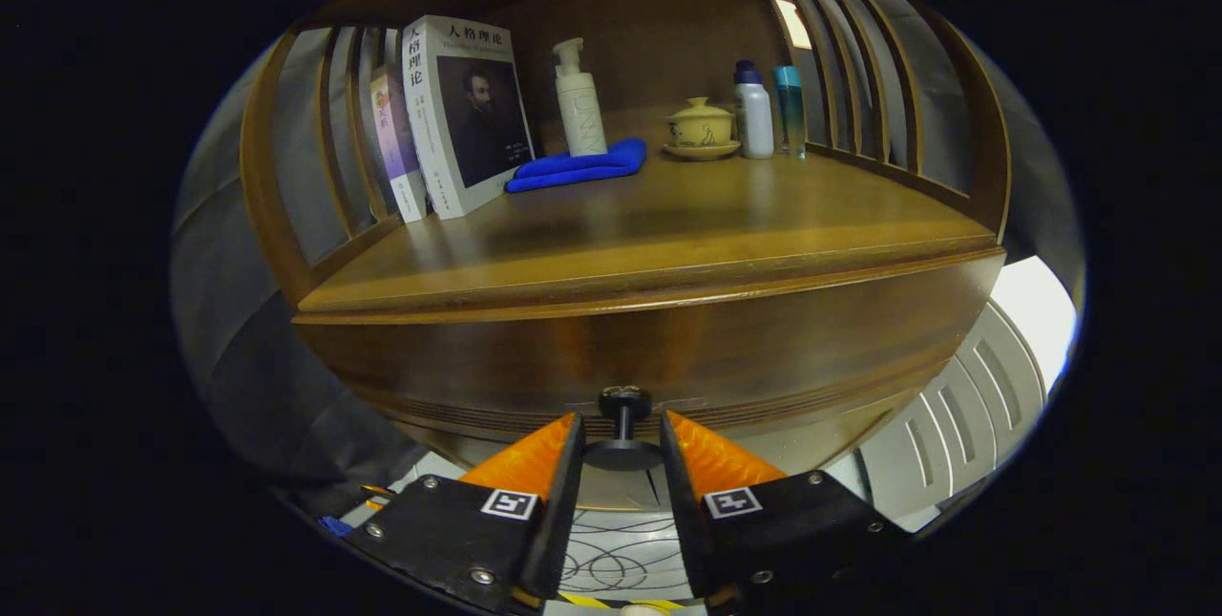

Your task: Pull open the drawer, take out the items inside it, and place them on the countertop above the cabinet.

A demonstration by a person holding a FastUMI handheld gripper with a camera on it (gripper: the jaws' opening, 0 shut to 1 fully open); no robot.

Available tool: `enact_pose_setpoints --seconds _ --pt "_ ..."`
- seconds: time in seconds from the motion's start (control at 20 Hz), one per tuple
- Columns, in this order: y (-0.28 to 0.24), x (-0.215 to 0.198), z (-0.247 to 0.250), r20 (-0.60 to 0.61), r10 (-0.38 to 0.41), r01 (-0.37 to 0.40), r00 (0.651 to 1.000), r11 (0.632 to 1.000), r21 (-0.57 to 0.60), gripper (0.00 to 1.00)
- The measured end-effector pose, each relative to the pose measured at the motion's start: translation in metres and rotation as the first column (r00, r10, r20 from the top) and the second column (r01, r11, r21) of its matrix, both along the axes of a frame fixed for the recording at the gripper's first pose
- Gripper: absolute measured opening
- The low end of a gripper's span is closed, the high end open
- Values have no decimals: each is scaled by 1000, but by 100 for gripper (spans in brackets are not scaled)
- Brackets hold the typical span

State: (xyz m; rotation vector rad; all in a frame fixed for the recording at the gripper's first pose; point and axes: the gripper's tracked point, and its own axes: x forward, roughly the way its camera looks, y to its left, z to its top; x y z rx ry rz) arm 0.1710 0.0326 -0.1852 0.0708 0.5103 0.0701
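Drawer (pixel 649 363) stays closed beneath the desk (pixel 668 224) — its knob (pixel 623 425) sits between the claw (pixel 621 444) fingers, spread and not yet pinching. Best to close squarely on the knob's stem — then pull straight back.

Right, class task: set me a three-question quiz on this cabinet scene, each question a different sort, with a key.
1. True or false: the dark round metal drawer knob sits between the gripper jaws.
2. What does the white pump bottle stand on? A) folded blue cloth B) a stack of plates C) the bare floor
3. Fill in: the cream lidded ceramic cup on its saucer stands beside the white bottle with the ____ cap.

Key: 1 true, though whether the jaws press the knob cannot be told; 2 A; 3 purple. The wooden drawer front looks closed under the wooden countertop.
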Motion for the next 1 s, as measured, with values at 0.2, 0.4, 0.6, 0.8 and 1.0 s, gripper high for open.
enact_pose_setpoints --seconds 0.2,0.4,0.6,0.8,1.0 --pt "-2 4 -5 -10 -10 10 1000 1000 1 48" --pt "-2 7 -15 -40 -33 34 999 999 16 48" --pt "-1 6 -19 -75 -34 34 997 999 -4 42" --pt "0 1 -20 -105 -50 52 993 999 15 35" --pt "0 -22 -21 -108 -41 41 993 999 1 35"
